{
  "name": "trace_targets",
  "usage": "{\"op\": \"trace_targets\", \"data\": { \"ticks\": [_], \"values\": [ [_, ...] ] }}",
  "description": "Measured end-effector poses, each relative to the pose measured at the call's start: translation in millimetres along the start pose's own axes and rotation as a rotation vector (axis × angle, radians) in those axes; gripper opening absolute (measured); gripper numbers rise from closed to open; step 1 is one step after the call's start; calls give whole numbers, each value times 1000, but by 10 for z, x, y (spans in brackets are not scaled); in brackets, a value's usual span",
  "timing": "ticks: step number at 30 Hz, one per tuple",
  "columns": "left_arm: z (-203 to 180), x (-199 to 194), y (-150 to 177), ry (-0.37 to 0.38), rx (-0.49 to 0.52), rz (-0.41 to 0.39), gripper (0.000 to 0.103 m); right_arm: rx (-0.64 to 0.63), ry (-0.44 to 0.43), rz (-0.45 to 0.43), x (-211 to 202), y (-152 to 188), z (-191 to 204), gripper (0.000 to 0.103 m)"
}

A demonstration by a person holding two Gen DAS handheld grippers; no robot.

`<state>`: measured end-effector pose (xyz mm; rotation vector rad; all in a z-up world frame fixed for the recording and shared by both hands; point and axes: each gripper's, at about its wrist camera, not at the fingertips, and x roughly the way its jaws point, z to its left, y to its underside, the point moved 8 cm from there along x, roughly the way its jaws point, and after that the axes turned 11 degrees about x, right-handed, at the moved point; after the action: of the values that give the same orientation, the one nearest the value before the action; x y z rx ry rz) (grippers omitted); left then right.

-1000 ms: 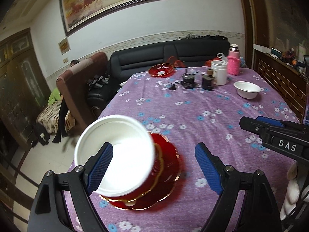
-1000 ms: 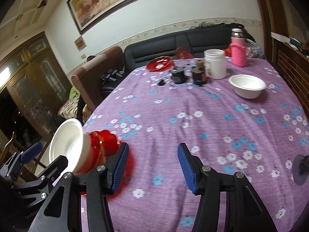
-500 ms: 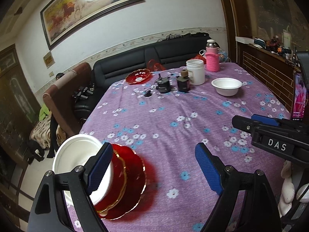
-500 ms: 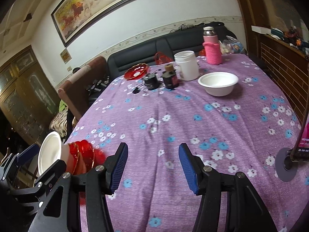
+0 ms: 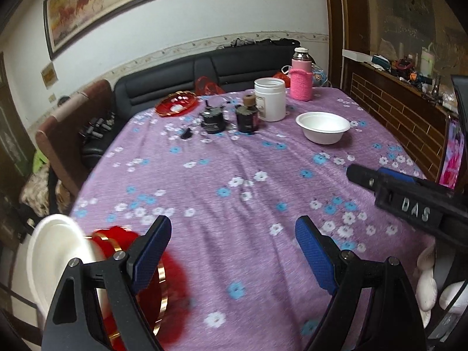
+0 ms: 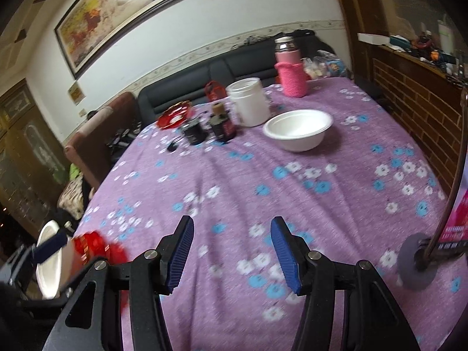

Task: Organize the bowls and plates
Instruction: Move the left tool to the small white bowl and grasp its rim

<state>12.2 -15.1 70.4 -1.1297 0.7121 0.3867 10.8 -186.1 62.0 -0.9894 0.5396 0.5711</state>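
Observation:
A white bowl point(image 5: 49, 257) sits on a stack of red gold-rimmed plates point(image 5: 163, 286) at the near left table edge, left of my left gripper point(image 5: 234, 251), which is open and empty. The stack also shows in the right wrist view point(image 6: 96, 245) with its bowl point(image 6: 49, 266). A second white bowl point(image 5: 323, 127) point(image 6: 298, 130) stands at the far right of the table. A red plate point(image 5: 175, 106) point(image 6: 175, 115) lies at the far left. My right gripper point(image 6: 232, 251) is open and empty above the cloth, and shows in the left wrist view point(image 5: 409, 201).
A purple flowered tablecloth point(image 5: 234, 181) covers the table. At the back stand a white jar point(image 5: 269, 99), a pink-sleeved flask point(image 5: 301, 83) and two dark jars point(image 5: 247, 115). A phone on a stand point(image 6: 433, 251) is at the near right. A black sofa point(image 5: 204, 70) lies beyond.
Both grippers have pulled back and swung right. The plate stack with its bowl has slid to the left edge of both views. Both stay open.

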Motion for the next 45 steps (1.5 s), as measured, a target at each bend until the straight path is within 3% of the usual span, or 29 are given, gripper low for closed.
{"op": "trace_targets", "data": {
  "ticks": [9,15,22,25,30,32,37,42,45],
  "values": [
    [-177,604,-133,103,-73,62,86,108,140,-82,350,-625,-543,59],
    [-126,722,-68,140,-126,83,86,259,177,-36,799,-929,-935,59],
    [-54,754,-79,151,-110,99,86,425,215,3,1285,-1235,-1304,59],
    [-24,798,-155,178,-131,111,86,458,197,33,1459,-1263,-1318,59],
    [-27,957,-457,310,-257,138,86,506,146,42,1591,-1195,-1340,59],
    [-43,1039,-596,329,-284,135,86,543,104,25,1604,-1145,-1374,59],
    [-126,1359,-954,333,-293,147,86,565,29,-40,1593,-1109,-1427,59],
    [-335,1813,-1246,341,-257,211,86,496,-3,-59,1617,-1148,-1379,58],
    [-450,2075,-1411,353,-269,227,86,482,-11,-65,1643,-1181,-1384,51]
  ]
}}
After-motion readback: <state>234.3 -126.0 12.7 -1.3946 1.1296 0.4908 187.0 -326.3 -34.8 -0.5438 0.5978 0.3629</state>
